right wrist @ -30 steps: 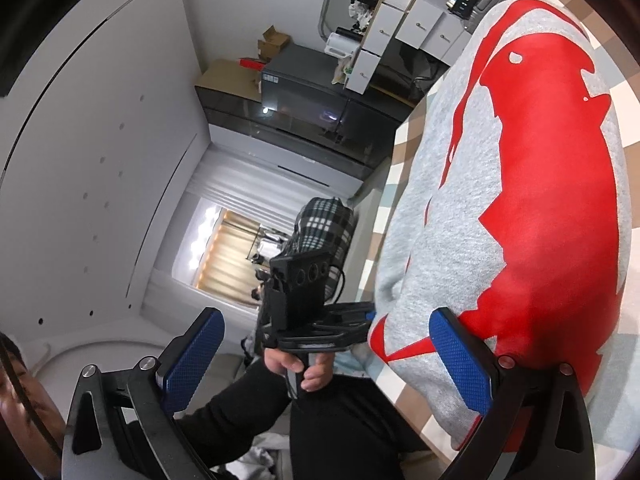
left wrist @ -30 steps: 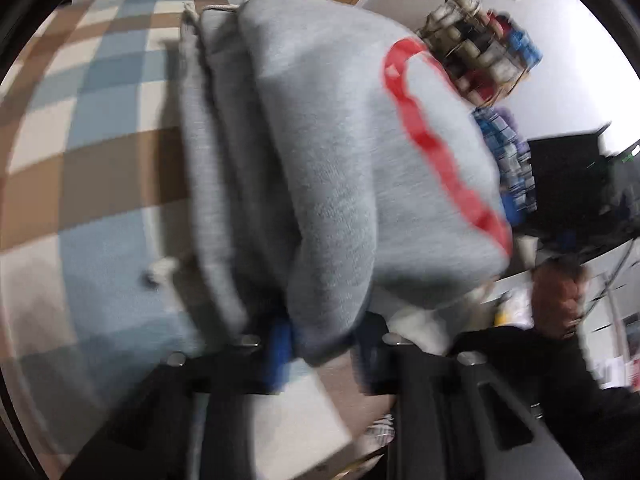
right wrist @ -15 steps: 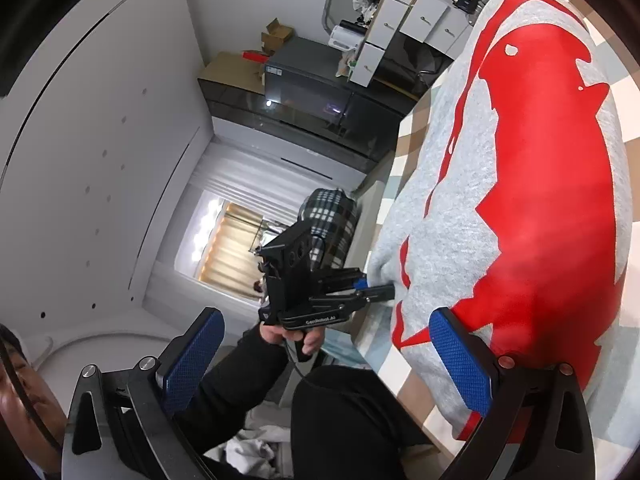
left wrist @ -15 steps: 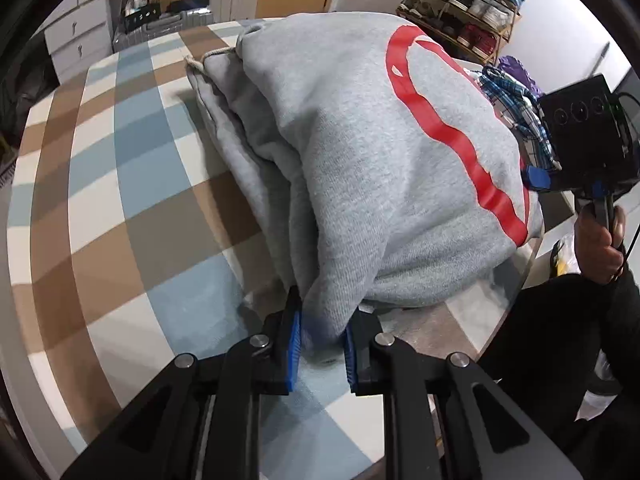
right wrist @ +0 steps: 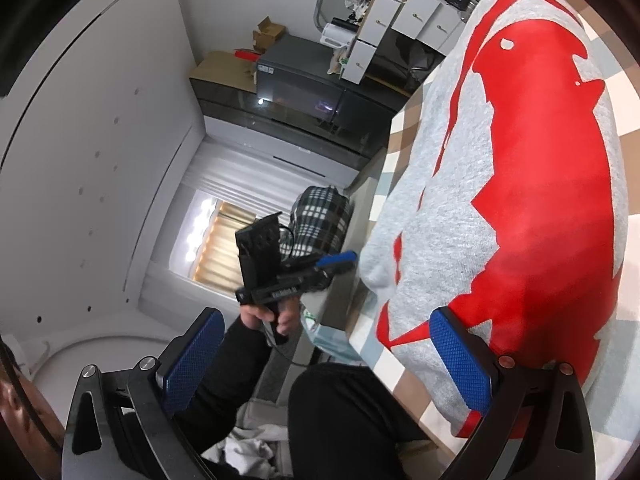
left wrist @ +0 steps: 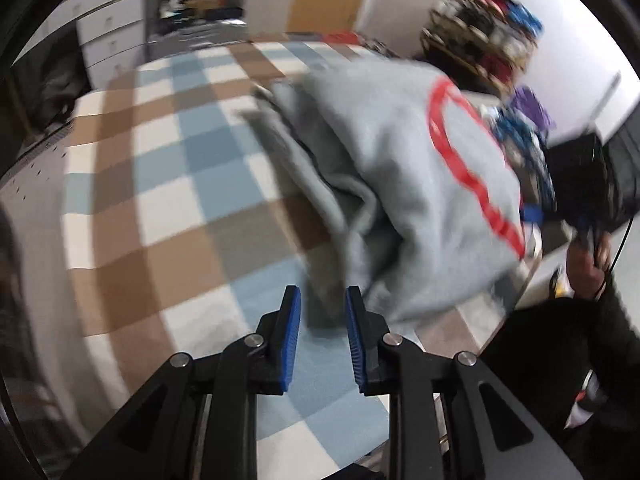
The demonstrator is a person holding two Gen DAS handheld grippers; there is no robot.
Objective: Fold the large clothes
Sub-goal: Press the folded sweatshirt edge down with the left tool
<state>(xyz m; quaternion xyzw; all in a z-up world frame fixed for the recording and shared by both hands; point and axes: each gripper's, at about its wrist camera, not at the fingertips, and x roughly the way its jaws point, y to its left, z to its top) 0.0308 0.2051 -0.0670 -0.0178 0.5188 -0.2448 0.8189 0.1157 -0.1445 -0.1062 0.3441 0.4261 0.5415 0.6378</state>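
Observation:
A grey sweatshirt with a red print (left wrist: pixel 400 184) lies folded in a bundle on the checked tablecloth (left wrist: pixel 168 216); it also shows in the right wrist view (right wrist: pixel 520 184). My left gripper (left wrist: pixel 322 308) is open, its blue pads apart, with a grey fold of the sweatshirt's near edge lying just between the fingertips, not clamped. My right gripper (right wrist: pixel 324 348) is wide open and empty, beside the sweatshirt's edge at the table's side. The left gripper shows in the right wrist view (right wrist: pixel 312 268), just off the sweatshirt's corner.
The table edge (left wrist: pixel 504 320) runs close on the right, with my dark-clothed body beyond it. A shoe rack (left wrist: pixel 480 44) and white drawers (left wrist: pixel 108 32) stand behind. A plaid cloth (right wrist: pixel 320 216) hangs beyond the table.
My left gripper has opened, let go of the sweatshirt's edge and drawn back a little. The sweatshirt has settled on the table. The right gripper stays open.

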